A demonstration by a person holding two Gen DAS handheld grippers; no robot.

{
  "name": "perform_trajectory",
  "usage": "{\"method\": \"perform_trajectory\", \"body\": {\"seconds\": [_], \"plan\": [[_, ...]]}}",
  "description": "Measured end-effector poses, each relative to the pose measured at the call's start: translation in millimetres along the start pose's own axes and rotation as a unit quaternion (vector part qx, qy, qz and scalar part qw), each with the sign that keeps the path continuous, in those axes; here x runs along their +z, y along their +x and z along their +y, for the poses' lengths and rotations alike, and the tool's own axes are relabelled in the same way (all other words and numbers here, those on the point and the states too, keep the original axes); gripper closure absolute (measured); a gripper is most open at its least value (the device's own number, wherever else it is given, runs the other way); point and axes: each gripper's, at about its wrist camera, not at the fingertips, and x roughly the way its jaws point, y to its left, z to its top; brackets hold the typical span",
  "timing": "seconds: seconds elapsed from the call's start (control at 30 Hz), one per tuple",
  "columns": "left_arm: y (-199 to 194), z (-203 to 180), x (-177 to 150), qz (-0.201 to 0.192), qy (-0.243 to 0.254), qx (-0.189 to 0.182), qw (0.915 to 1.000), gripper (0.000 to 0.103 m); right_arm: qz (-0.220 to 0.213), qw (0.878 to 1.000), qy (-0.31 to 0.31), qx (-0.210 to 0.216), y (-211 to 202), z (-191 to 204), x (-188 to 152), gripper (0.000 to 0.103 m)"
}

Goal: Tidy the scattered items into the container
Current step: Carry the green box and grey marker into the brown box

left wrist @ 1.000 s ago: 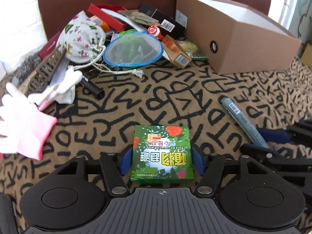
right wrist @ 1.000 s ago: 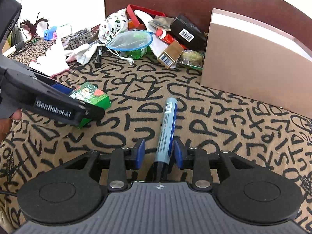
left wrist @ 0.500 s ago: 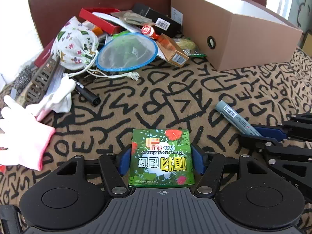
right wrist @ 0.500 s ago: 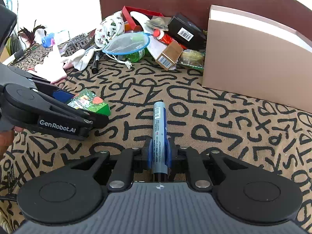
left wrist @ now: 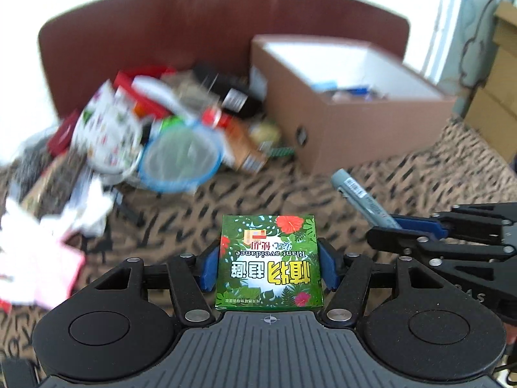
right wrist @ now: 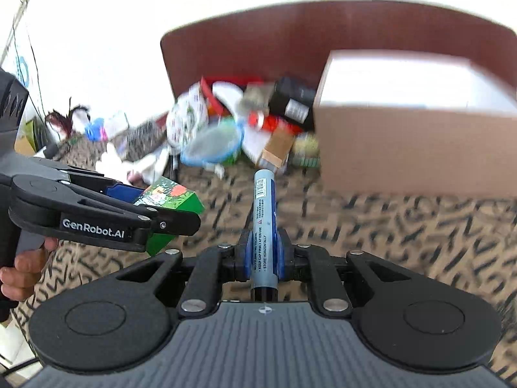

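My left gripper (left wrist: pixel 268 265) is shut on a green flower-printed packet (left wrist: pixel 269 258), held clear above the patterned cloth. From the right wrist view the same packet (right wrist: pixel 168 200) shows in the left gripper (right wrist: pixel 181 216) at the left. A grey-blue marker (right wrist: pixel 264 226) is clamped upright in my right gripper (right wrist: pixel 264 255), off the cloth. That marker (left wrist: pixel 362 194) and the right gripper (left wrist: pixel 387 229) appear at the right of the left wrist view. The brown cardboard box (left wrist: pixel 349 129), white inside, stands open at the back right with a few items in it.
A blurred pile of clutter (left wrist: pixel 161 129) lies at the back left: a floral pouch, a blue-rimmed net, red and black boxes. A white and pink glove (left wrist: pixel 35 258) lies at the left. A brown board (left wrist: pixel 194 32) backs the cloth. A hand (right wrist: pixel 22 271) grips the left tool.
The right gripper shut on the marker. Both grippers then rose from the cloth with the packet and the marker, and the box interior came into view.
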Motion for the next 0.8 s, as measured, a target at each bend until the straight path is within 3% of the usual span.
{"method": "perform_trajectory", "body": {"seconds": [0.23, 0.43, 0.6, 0.8], "plan": [[-12.9, -28.8, 74.7, -0.052, 0.023, -0.051, 0.9970, 0.041, -0.072, 0.996, -0.034, -0.046, -28.2, -26.4, 58.9, 0.086], [12.8, -56.2, 143.8, -0.063, 0.025, -0.058, 0.9960, 0.040, -0.103, 0.987, -0.061, -0.110, -30.2, -63.6, 115.7, 0.086], [55.0, -68.1, 186.1, -0.047, 0.012, -0.055, 0.9973, 0.040, -0.083, 0.982, -0.060, -0.156, -3.1, -105.7, 153.7, 0.086], [118.0, -79.9, 207.4, -0.009, 0.021, -0.043, 0.9988, 0.040, -0.017, 0.978, -0.045, -0.201, 52.8, -161.5, 167.3, 0.086]]}}
